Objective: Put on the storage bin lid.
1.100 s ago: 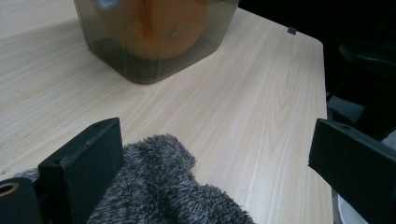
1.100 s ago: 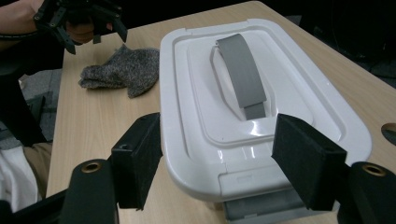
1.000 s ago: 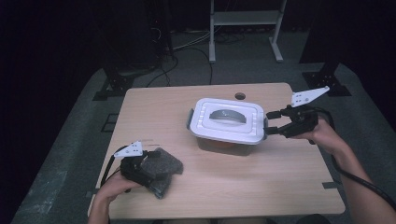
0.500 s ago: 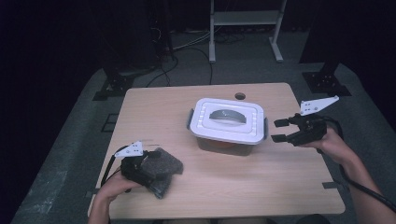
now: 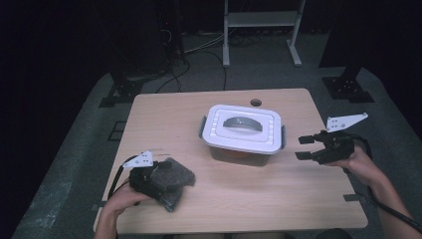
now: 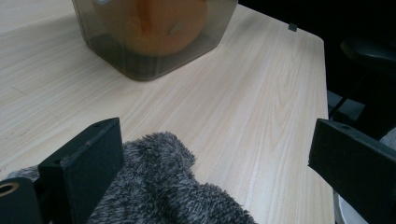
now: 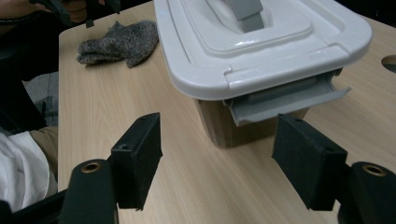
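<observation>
Dark floor and cables surround a pale wooden table [image 5: 239, 199] with a small round hole near its far edge. At the near left corner, the left gripper [image 5: 149, 179] rests over a grey fuzzy cloth [image 5: 171, 179]; in the left gripper view its jaws stand wide apart, with the cloth [image 6: 159, 186] lying between them against the left jaw, not pinched. At the right side, the right gripper [image 5: 304, 148] hangs level just off the box's right end, its jaws spread and holding nothing, pointing at the box. In the right gripper view the grey side latch [image 7: 285, 100] hangs open in line between the two jaws, a little apart from them. The box [image 5: 243, 133], clear-sided with a white lid and a grey handle [image 5: 241, 122], stands mid-table; something orange [image 6: 159, 23] shows through its wall. Bare table lies open in front of the box and between both grippers. A metal frame stands beyond the table.
</observation>
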`<state>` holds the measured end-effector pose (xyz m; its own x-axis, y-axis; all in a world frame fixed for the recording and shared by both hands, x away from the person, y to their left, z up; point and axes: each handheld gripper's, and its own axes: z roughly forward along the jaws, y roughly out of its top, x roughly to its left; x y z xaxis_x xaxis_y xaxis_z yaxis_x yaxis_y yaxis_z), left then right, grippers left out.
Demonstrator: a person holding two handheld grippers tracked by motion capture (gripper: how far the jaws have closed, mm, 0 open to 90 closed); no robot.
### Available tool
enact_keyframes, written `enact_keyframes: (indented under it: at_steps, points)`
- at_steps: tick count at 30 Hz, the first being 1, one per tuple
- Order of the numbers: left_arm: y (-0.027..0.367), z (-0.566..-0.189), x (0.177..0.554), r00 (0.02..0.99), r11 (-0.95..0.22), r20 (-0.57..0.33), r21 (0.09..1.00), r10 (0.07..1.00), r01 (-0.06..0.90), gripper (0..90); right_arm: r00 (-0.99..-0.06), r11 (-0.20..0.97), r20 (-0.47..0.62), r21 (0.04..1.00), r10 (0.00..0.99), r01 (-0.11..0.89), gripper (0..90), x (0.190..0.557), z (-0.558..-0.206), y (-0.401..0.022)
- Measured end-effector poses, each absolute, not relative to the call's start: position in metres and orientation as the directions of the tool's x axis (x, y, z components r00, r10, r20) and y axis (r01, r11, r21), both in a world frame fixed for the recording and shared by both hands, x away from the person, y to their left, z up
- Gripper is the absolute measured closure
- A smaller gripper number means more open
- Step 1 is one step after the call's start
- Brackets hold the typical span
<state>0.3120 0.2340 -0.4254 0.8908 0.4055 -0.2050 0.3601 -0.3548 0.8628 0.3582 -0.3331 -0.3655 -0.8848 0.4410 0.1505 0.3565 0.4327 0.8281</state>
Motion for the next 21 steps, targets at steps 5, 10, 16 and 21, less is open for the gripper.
enact_keyframes:
  at_steps: [5,10,16,21]
  points:
    - [0.234,-0.425,0.312,0.891,-0.355,-0.206,0.863,0.406,0.361,2.4,-0.876,0.421,0.168,0.826,0.451,0.375,31.4,0.354,-0.373,-0.338]
    - [0.234,-0.425,0.312,0.891,-0.356,-0.205,0.862,0.406,0.360,2.4,-0.870,0.413,0.182,0.823,0.458,0.390,31.1,0.351,-0.384,-0.342]
    - [0.234,-0.425,0.312,0.892,-0.355,-0.203,0.863,0.405,0.358,2.4,-0.863,0.404,0.200,0.819,0.464,0.407,30.9,0.348,-0.392,-0.345]
    - [0.234,-0.426,0.312,0.891,-0.355,-0.205,0.862,0.406,0.361,2.4,-0.856,0.397,0.214,0.815,0.470,0.421,30.7,0.345,-0.399,-0.347]
